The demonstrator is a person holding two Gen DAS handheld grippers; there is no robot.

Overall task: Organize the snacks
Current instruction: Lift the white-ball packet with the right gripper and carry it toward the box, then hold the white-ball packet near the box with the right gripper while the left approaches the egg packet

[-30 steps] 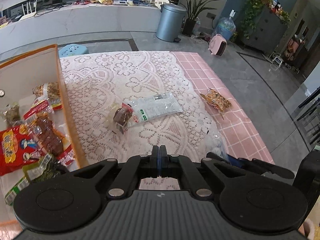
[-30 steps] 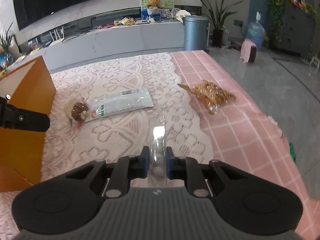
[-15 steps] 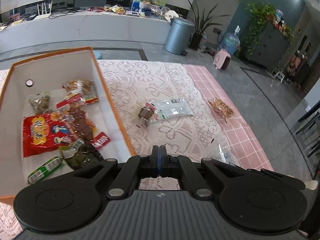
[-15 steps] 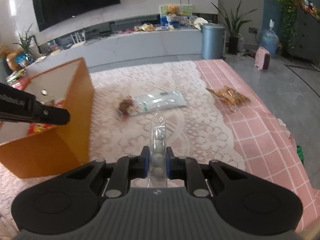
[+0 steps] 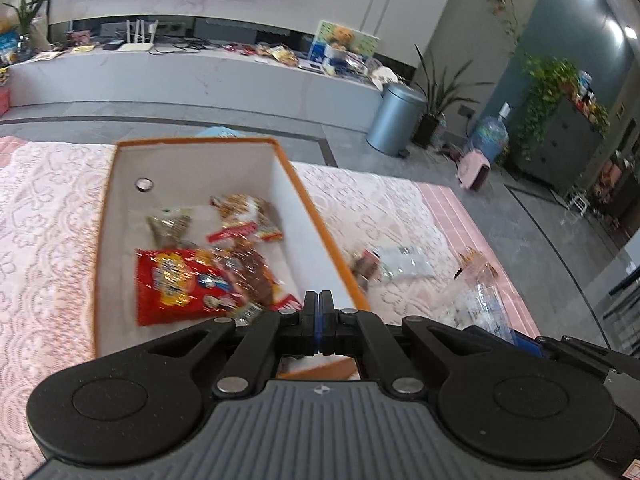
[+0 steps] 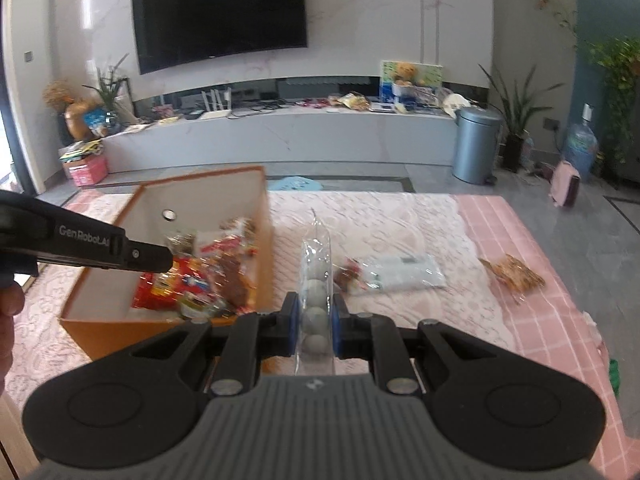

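A clear packet of pale balls stands upright beside the orange box of snack packets.

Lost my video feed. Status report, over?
Right gripper shut on clear pouch of pale balls. Left gripper shut, empty, over orange box. Three snacks loose on table; nothing blocking box.

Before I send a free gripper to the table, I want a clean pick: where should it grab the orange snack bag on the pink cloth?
Grip the orange snack bag across its narrow middle, coming from above. It lies flat and alone on the pink cloth, long and slim, so shut jaws would likely span its width there.
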